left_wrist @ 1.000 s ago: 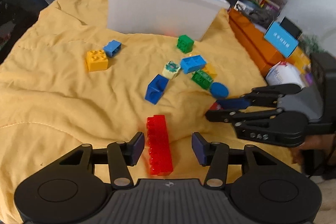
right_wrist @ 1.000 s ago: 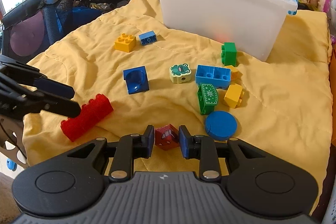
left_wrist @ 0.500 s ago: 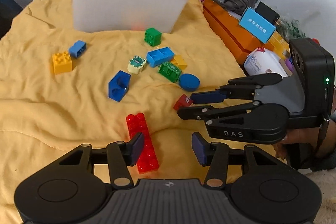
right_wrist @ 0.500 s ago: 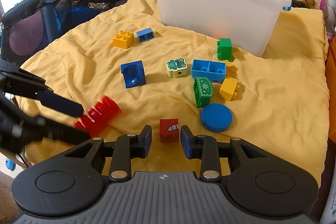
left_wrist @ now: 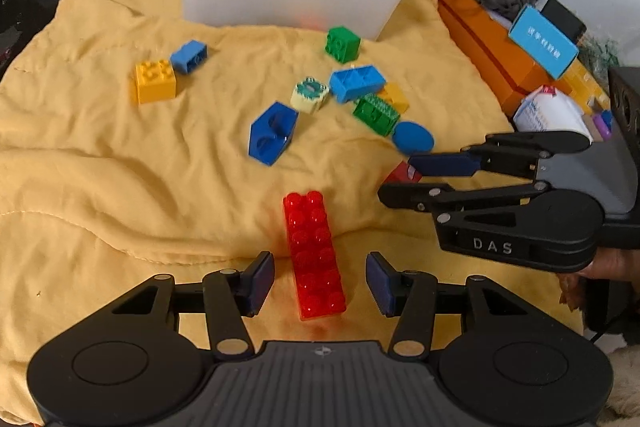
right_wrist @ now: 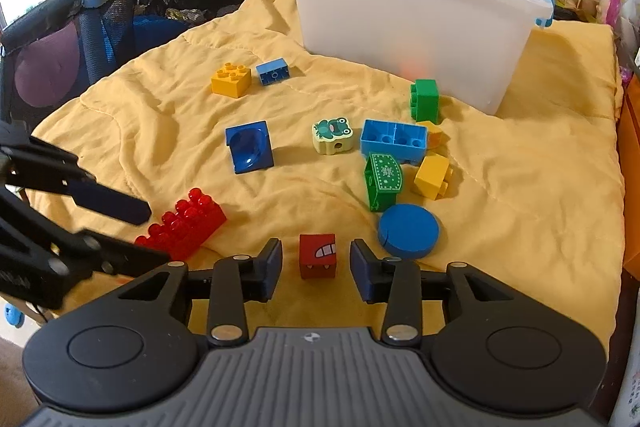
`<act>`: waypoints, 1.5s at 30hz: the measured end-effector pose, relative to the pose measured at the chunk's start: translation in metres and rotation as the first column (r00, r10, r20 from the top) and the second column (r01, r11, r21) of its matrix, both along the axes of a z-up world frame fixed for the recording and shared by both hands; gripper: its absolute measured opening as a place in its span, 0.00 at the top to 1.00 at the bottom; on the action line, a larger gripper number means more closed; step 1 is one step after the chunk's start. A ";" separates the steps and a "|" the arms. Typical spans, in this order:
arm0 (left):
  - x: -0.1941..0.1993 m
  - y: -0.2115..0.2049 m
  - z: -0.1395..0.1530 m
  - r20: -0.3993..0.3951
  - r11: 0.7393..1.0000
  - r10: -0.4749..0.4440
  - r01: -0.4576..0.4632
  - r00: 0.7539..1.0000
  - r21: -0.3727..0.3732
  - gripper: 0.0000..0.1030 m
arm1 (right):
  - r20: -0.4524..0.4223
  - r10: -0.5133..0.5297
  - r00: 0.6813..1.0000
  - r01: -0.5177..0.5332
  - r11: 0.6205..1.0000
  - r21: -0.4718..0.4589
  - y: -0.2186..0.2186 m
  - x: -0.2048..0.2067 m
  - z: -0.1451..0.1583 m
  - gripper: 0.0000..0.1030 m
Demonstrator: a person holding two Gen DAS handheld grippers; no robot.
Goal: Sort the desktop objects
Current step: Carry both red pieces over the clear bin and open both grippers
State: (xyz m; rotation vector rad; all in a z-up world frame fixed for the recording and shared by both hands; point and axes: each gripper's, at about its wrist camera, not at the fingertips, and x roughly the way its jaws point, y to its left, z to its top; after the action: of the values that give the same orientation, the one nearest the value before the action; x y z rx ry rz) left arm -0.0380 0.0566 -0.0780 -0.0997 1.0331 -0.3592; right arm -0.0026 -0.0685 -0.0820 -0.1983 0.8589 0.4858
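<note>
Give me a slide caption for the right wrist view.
Right gripper opening around small red face cube on yellow blanket.

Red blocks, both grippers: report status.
Left gripper open, straddling long red block. Right gripper opening, small red cube between jaws, untouched. White bin beyond, path clear.

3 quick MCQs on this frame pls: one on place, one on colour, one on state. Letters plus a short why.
1. Where is the long red brick?
A. in the white bin
B. between the left claw's fingers, on the yellow blanket
C. on the orange box

2. What colour is the flat round disc?
A. blue
B. green
C. yellow

3. How does the right claw stand to the red face cube?
A. clamped on it, lifted
B. opening, pads clear of it, cube resting on the blanket
C. far from it

Key: 1 B, the left claw straddles it. 2 A, plainly blue. 3 B, gaps show on both sides.
</note>
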 end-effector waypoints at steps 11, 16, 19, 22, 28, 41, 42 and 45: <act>0.010 0.014 0.035 0.106 1.000 0.003 -0.001 0.994 -0.018 0.74 | 0.030 0.008 1.000 -0.008 1.000 -0.011 0.000 -0.006 0.001 0.79; 0.034 0.024 0.095 0.261 0.999 0.008 0.004 0.965 -0.044 0.74 | 0.118 -0.024 0.993 0.021 0.999 0.029 -0.005 0.003 0.035 0.79; 0.056 0.031 0.137 0.368 0.999 0.016 0.002 0.930 -0.049 0.74 | 0.195 -0.049 0.979 0.039 0.998 0.056 -0.009 0.015 0.064 0.79; 0.081 0.034 0.169 0.453 0.999 0.014 0.002 0.891 -0.034 0.74 | 0.288 -0.073 0.955 0.050 0.995 0.084 -0.011 0.030 0.099 0.79; 0.134 0.026 0.202 0.540 1.000 0.017 -0.004 0.842 -0.025 0.74 | 0.417 -0.133 0.899 0.073 0.985 0.156 -0.010 0.075 0.153 0.79; 0.231 0.017 0.123 0.323 0.996 0.089 -0.088 0.942 -0.018 0.66 | 0.271 -0.222 0.936 0.178 0.968 0.176 0.011 0.175 0.127 0.78; 0.229 0.019 0.121 0.323 0.996 0.087 -0.086 0.943 -0.018 0.63 | 0.249 -0.229 0.941 0.190 0.967 0.170 0.011 0.176 0.121 0.76; 0.223 0.021 0.123 0.337 0.997 0.073 -0.072 0.939 -0.015 0.51 | 0.215 -0.229 0.949 0.204 0.970 0.132 0.013 0.180 0.107 0.69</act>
State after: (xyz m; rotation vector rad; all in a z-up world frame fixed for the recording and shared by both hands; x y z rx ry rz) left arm 0.1850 0.0775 0.0448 -0.0749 0.6874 -0.2981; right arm 0.1771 -0.0553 0.0245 -0.0566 0.6174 0.2955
